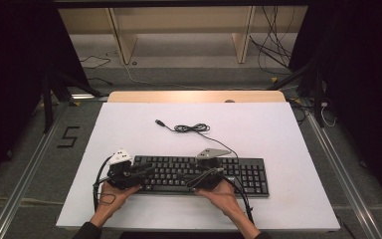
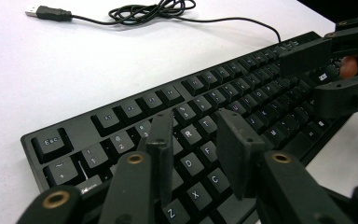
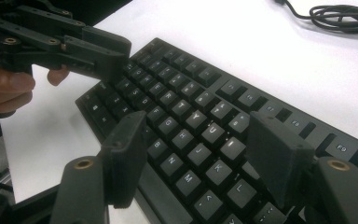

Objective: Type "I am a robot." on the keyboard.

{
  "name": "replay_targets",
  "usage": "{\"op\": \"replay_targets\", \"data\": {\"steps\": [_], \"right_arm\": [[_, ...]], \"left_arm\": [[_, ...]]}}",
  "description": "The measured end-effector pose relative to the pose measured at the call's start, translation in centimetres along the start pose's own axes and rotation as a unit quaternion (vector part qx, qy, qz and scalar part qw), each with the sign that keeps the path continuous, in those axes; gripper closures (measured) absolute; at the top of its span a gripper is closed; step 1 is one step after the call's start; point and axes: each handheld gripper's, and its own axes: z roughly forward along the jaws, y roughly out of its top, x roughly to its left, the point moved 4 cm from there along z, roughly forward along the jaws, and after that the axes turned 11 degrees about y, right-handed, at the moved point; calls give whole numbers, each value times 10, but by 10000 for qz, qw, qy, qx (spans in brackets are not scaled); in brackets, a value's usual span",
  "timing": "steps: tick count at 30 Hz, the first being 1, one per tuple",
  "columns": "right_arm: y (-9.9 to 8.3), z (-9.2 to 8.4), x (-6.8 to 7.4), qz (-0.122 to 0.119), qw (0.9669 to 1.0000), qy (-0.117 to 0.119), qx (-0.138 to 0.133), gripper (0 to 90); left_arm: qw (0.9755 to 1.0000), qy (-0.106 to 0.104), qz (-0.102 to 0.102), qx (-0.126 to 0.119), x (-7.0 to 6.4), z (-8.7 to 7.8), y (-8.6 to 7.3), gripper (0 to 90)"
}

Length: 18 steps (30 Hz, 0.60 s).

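Observation:
A black keyboard [image 1: 248, 174] lies along the near part of the white table [image 1: 278, 129]. Its thin cable runs back to a loose coil [image 1: 193, 128] and ends in a USB plug [image 1: 159, 122]. My left gripper [image 1: 150, 172] hovers over the keyboard's left half, open, with nothing between its jaws. In the left gripper view it [image 2: 196, 135] hangs above the letter keys of the keyboard [image 2: 242, 79]. My right gripper [image 1: 191, 180] is over the middle of the keyboard, pointing left. In the right gripper view it [image 3: 198, 140] stands wide open over the keys [image 3: 186, 93].
The table's wooden far edge [image 1: 196, 96] faces a low wooden shelf frame [image 1: 124, 40]. Loose wires [image 1: 273, 45] lie on the floor behind. A "5" mark [image 1: 68, 137] and a metal rail [image 1: 25, 174] are on the left. Bare table surface surrounds the keyboard.

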Motion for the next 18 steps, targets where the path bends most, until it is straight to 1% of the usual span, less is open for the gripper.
{"op": "replay_targets", "data": {"steps": [6,11,13,18], "right_arm": [[0,-1,1,-10,10000,11,-2,392],[-1,-2,1,1,10000,18,-7,390],[-1,-3,1,10,10000,11,-9,389],[-3,-5,1,-4,10000,8,-31,381]], "left_arm": [[9999,0,96,51,-1,3,2,776],[9997,-20,176,149,-4,8,3,861],[9995,-32,230,193,-6,10,3,880],[9991,-70,253,343,-10,19,5,889]]}}
